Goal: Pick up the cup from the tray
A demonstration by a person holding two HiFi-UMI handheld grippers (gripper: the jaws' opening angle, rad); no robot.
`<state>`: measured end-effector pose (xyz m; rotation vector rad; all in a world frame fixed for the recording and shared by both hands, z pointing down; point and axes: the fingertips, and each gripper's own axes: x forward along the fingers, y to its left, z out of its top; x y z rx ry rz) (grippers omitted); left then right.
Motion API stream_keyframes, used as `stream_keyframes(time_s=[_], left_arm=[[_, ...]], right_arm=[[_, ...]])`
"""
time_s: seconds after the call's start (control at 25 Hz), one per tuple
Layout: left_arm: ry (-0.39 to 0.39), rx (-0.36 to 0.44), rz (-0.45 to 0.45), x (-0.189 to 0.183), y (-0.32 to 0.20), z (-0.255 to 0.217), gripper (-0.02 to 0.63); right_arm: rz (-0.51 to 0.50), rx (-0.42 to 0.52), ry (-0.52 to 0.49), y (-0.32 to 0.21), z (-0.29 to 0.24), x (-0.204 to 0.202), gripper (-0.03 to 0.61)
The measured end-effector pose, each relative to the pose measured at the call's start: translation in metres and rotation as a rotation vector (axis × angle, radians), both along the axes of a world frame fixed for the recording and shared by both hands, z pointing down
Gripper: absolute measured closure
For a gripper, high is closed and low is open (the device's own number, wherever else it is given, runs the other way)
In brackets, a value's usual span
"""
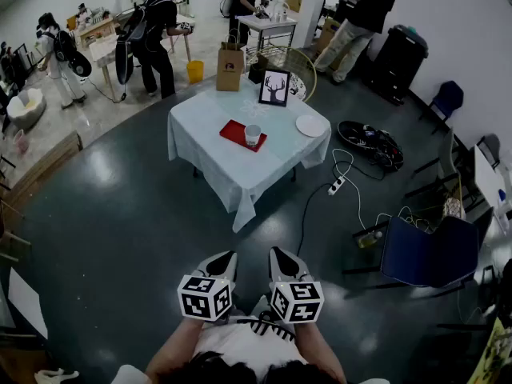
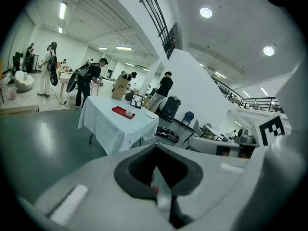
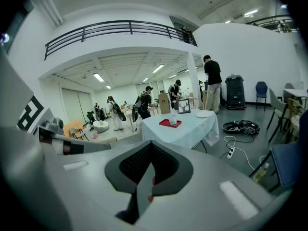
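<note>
A white cup (image 1: 253,134) stands upright on the right end of a red tray (image 1: 234,132), on a table with a white cloth (image 1: 240,174) a few steps ahead of me. Both also show far off in the right gripper view, cup (image 3: 173,121) on tray (image 3: 168,123), and the tray (image 2: 122,111) appears small in the left gripper view. My left gripper (image 1: 225,257) and right gripper (image 1: 279,254) are held close to my body, side by side, well short of the table. Each has its jaws shut together with nothing between them.
On the table also stand a framed deer picture (image 1: 274,86) and a white plate (image 1: 310,126). A paper bag (image 1: 230,68) sits behind it. A power strip with cables (image 1: 336,185) lies on the floor to the right, near a blue chair (image 1: 428,250). Several people work at the back.
</note>
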<state>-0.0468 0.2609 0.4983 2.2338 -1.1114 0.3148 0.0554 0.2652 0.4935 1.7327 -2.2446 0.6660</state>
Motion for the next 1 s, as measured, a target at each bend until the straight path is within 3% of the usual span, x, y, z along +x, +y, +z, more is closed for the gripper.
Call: stream_keyframes(time_s=[0.52, 0.76, 1.0], left_arm=[[-0.001, 0.007, -0.003, -0.006, 0.0, 0.0, 0.614], [-0.017, 0.011, -0.008, -0.012, -0.003, 0.002, 0.614], [-0.021, 0.007, 0.006, -0.013, -0.002, 0.002, 0.614]], right_arm=[[0.004, 0.014, 0.015, 0.001, -0.001, -0.002, 0.554], [0.013, 0.057, -0.127, 0.001, -0.017, -0.004, 0.552], [0.055, 0.063, -0.146, 0.002, -0.023, 0.004, 0.552]])
